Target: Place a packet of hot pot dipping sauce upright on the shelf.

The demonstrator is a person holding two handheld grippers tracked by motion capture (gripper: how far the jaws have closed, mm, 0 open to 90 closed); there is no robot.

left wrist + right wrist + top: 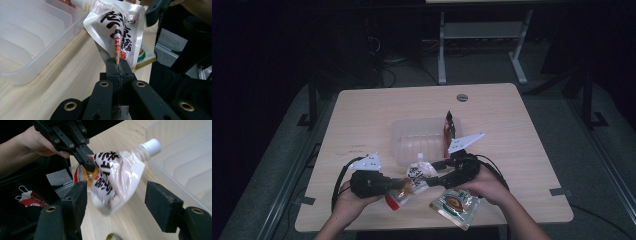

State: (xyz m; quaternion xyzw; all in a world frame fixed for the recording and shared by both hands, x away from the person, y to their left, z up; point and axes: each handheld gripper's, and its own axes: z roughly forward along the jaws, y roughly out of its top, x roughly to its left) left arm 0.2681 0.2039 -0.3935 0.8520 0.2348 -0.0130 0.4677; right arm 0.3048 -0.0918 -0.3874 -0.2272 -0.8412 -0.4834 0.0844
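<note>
At the near edge of the pale wooden surface (pixel 512 150), the left gripper (pixel 117 65) has its jaws clamped shut on the bottom seam of a white spouted pouch with bold black and red lettering (pixel 117 30), holding it off the wood just beside the clear ribbed plastic bin (pixel 412 135). The pouch's white screw cap (pixel 151 146) points toward the bin wall. The right gripper (pixel 117 202) stands with its jaws apart on either side of the pouch's lower body, not yet pressing on it.

Judging by this, the pouch is lifted but not yet in the bin. A red packet (pixel 450 127) already stands upright at the bin's far right end, so part of the packing looks done. A green-and-white sachet with a round brown picture (pixel 455 205) lies flat on the surface under the right hand (pixel 484 182), waiting its turn.
</note>
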